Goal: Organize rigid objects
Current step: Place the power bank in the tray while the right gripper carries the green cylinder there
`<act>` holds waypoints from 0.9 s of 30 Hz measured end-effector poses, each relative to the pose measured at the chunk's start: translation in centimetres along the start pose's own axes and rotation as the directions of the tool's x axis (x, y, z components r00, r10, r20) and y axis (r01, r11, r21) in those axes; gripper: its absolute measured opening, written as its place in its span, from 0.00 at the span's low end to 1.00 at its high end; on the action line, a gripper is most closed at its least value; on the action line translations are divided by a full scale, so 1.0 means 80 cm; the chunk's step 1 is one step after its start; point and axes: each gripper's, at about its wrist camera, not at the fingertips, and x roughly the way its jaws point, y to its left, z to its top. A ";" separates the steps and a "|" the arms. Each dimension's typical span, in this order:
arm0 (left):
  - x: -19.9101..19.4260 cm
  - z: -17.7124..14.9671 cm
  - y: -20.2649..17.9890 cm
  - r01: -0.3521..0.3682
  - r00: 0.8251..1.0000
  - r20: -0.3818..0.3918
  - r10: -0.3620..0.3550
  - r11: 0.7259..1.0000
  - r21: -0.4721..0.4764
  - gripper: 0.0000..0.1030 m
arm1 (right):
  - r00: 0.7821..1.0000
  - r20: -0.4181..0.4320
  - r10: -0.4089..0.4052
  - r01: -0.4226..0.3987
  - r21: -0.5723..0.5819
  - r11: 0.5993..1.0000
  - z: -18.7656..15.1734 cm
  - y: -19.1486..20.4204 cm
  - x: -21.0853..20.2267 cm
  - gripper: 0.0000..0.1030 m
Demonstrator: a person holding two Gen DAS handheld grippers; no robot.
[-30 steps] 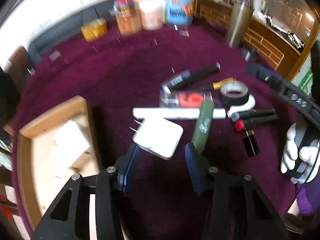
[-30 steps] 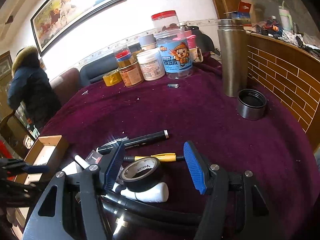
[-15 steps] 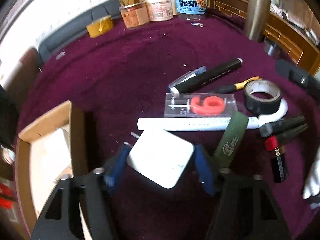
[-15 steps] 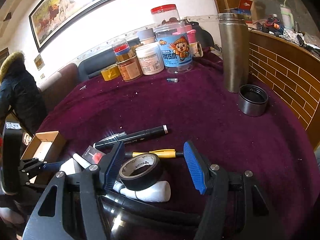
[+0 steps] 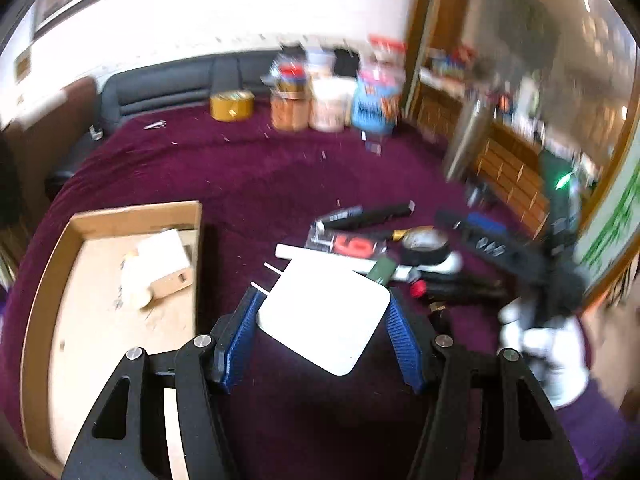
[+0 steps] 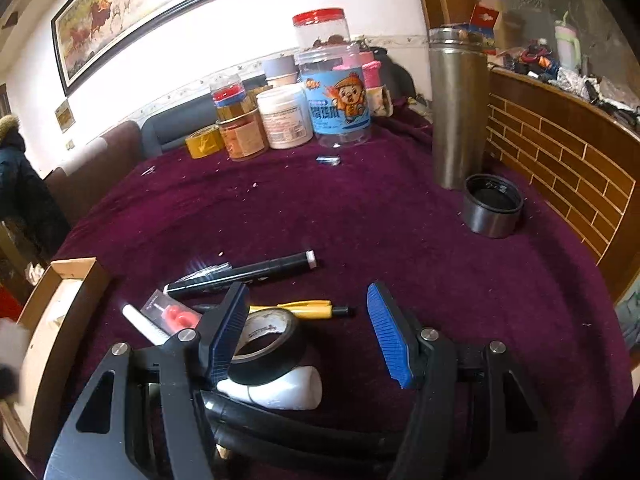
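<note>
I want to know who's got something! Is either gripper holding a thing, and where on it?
The left gripper holds the white square charger, pinched by two opposite side edges. The right gripper is open and holds nothing.

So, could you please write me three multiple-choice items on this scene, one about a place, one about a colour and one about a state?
1. Where is the cardboard box relative to the pile of pens and tape?
A. To its left
B. To its right
C. On top of it

2. What colour is the cloth covering the table?
A. Green
B. Dark purple
C. Yellow

3. What is the left hand-held gripper doing?
A. Hanging open with nothing in it
B. Gripping a white square adapter
C. Gripping the black tape roll

Answers: 1 A, since the left wrist view shows the box left of the pile. 2 B, as both views show dark purple fabric. 3 B, as the adapter sits between its blue pads, above the cloth.
</note>
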 end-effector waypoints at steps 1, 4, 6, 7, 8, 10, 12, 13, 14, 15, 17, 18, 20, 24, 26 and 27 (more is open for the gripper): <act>-0.008 -0.001 0.008 0.019 1.000 0.018 -0.018 0.999 -0.037 0.54 | 1.000 0.005 -0.010 0.010 -0.001 1.000 0.000 0.000 -0.001 0.58; -0.029 -0.011 0.025 0.025 0.998 0.063 -0.017 0.991 -0.128 0.54 | 0.999 0.003 -0.047 0.047 -0.006 0.999 0.000 -0.001 0.001 0.58; -0.029 -0.014 0.032 0.010 0.998 0.062 -0.002 0.991 -0.136 0.54 | 0.998 -0.004 -0.070 0.070 -0.030 0.997 0.001 0.006 -0.004 0.56; -0.031 -0.017 0.036 0.000 0.998 0.065 0.010 0.990 -0.142 0.54 | 0.998 -0.006 -0.060 0.059 -0.039 0.997 0.000 0.010 -0.010 0.56; -0.034 -0.020 0.043 -0.002 0.998 0.068 0.012 0.988 -0.152 0.54 | 1.000 -0.013 -0.018 0.017 -0.045 0.999 -0.001 0.018 -0.021 0.56; -0.043 -0.028 0.054 0.010 0.997 0.083 0.004 0.984 -0.177 0.54 | 0.996 -0.046 0.082 -0.084 -0.046 0.995 -0.004 0.034 -0.037 0.56; -0.053 -0.035 0.066 0.003 0.995 0.103 0.017 0.981 -0.192 0.54 | 0.969 -0.122 0.213 -0.218 -0.024 0.976 -0.008 0.056 -0.044 0.56; -0.056 -0.039 0.069 0.009 0.994 0.109 0.013 0.980 -0.197 0.54 | 0.946 -0.170 0.276 -0.281 -0.003 0.960 -0.011 0.068 -0.040 0.56; -0.059 -0.043 0.072 0.015 0.993 0.116 0.010 0.979 -0.206 0.54 | 0.920 -0.218 0.326 -0.328 0.025 0.944 -0.016 0.080 -0.033 0.56; -0.063 -0.048 0.077 0.017 0.992 0.124 0.010 0.977 -0.213 0.54 | 0.905 -0.251 0.343 -0.344 0.044 0.938 -0.020 0.088 -0.024 0.56; -0.070 -0.058 0.083 0.011 0.991 0.133 0.019 0.975 -0.221 0.54 | 0.886 -0.324 0.330 -0.321 0.083 0.943 -0.033 0.104 0.003 0.56; -0.072 -0.063 0.089 0.007 0.991 0.130 0.023 0.974 -0.227 0.54 | 0.887 -0.340 0.311 -0.299 0.090 0.950 -0.037 0.109 0.013 0.56; -0.076 -0.069 0.100 0.005 0.991 0.128 0.027 0.970 -0.242 0.54 | 0.900 -0.362 0.243 -0.223 0.098 0.970 -0.041 0.115 0.034 0.56; -0.080 -0.078 0.123 0.006 0.991 0.131 0.033 0.959 -0.284 0.54 | 0.939 -0.329 0.102 -0.083 0.072 0.994 -0.035 0.131 0.056 0.55; -0.076 -0.081 0.133 0.022 0.991 0.132 0.019 0.952 -0.305 0.54 | 0.947 -0.319 0.038 -0.028 0.035 0.999 -0.035 0.141 0.062 0.49; -0.074 -0.082 0.137 0.032 0.991 0.132 0.010 0.949 -0.312 0.54 | 0.951 -0.308 -0.016 0.013 -0.011 1.000 -0.038 0.148 0.064 0.38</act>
